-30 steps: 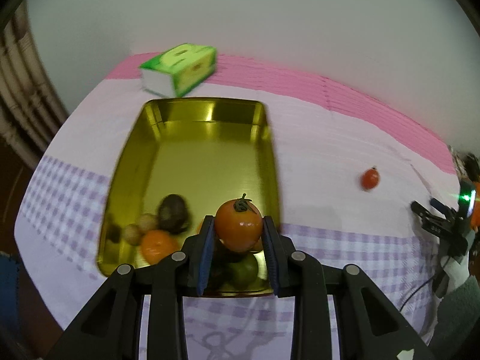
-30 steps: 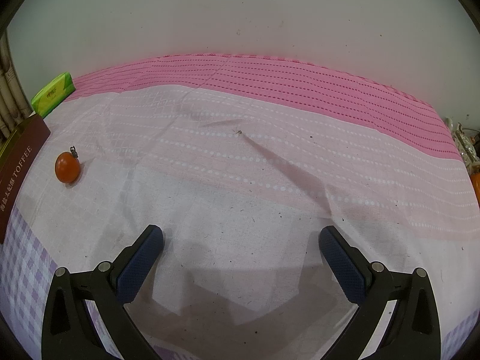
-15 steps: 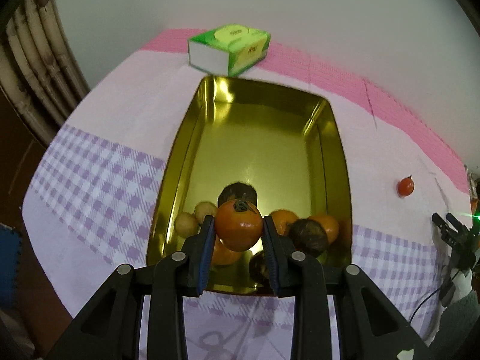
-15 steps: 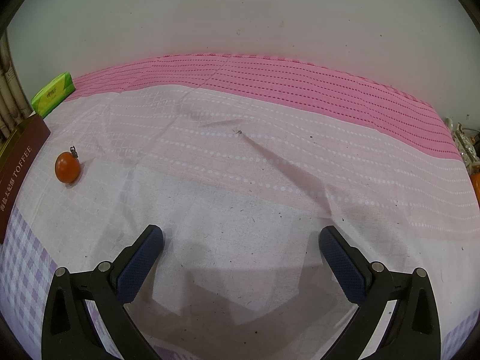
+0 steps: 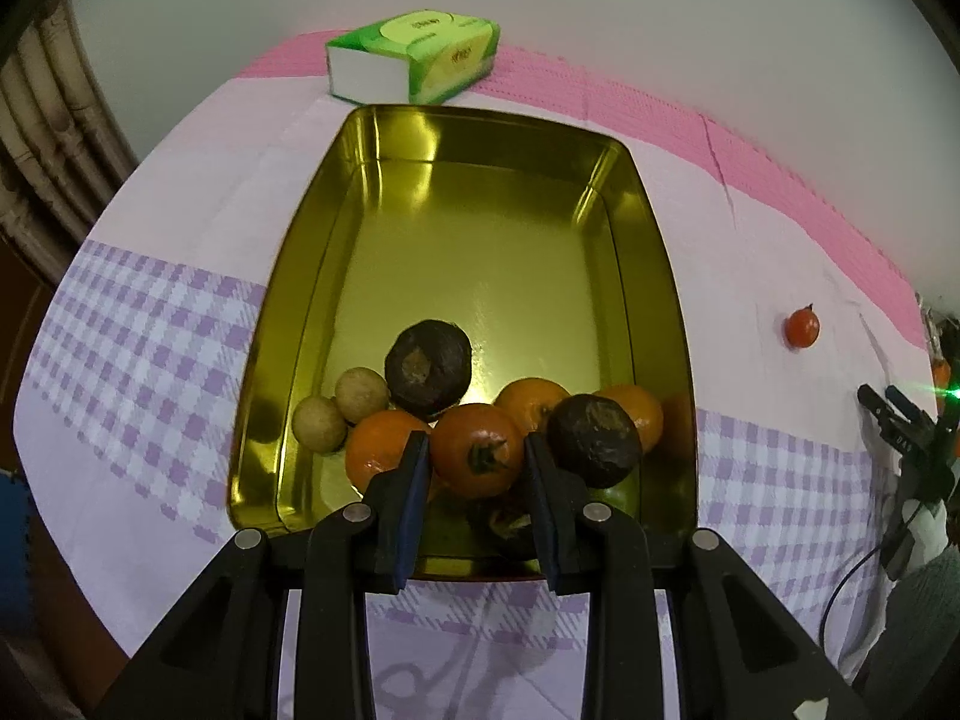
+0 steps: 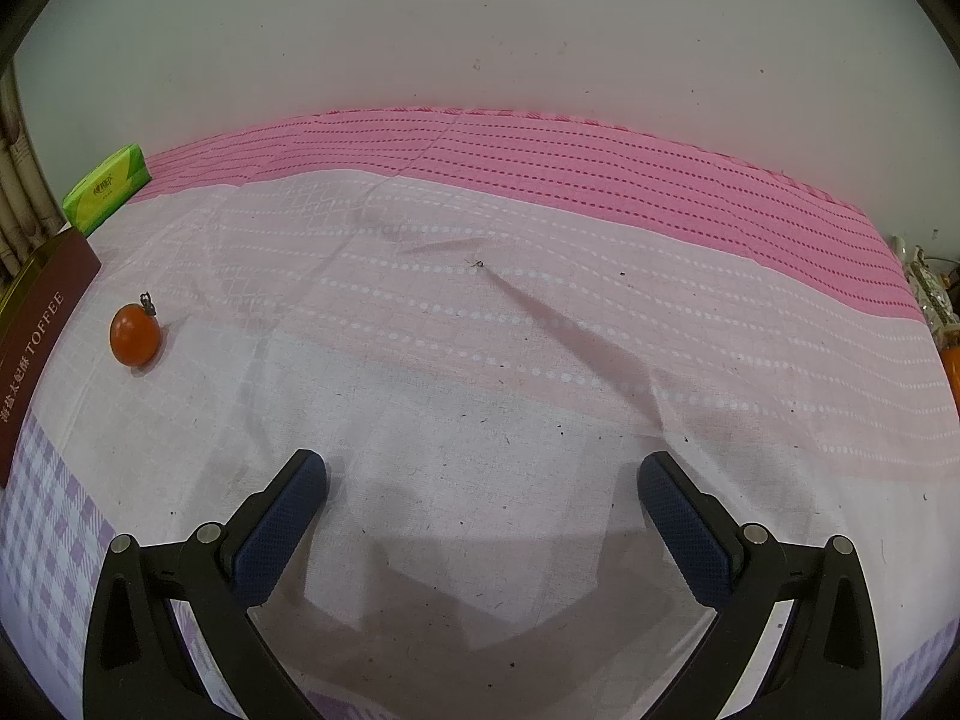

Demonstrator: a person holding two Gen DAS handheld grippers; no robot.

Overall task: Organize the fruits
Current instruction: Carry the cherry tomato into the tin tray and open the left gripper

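Observation:
My left gripper (image 5: 477,456) is shut on an orange persimmon (image 5: 477,457), its stem end turned toward the camera, low over the near end of the gold tin tray (image 5: 651,276). The tray holds several fruits: oranges (image 5: 375,456), two dark round fruits (image 5: 427,371), two small tan ones (image 5: 360,394). A small red-orange fruit (image 5: 802,328) lies on the cloth right of the tray; it also shows in the right wrist view (image 6: 134,333). My right gripper (image 6: 480,480) is open and empty, low over bare cloth.
A green tissue pack (image 5: 414,57) lies behind the tray, also at far left in the right wrist view (image 6: 105,192). The tray's brown "TOFFEE" side (image 6: 36,324) shows at the left edge. The wall runs behind the pink cloth band (image 6: 540,150).
My left gripper has moved over the tray and dropped toward the fruit pile, with the persimmon tipping stem-forward. The right gripper has not moved.

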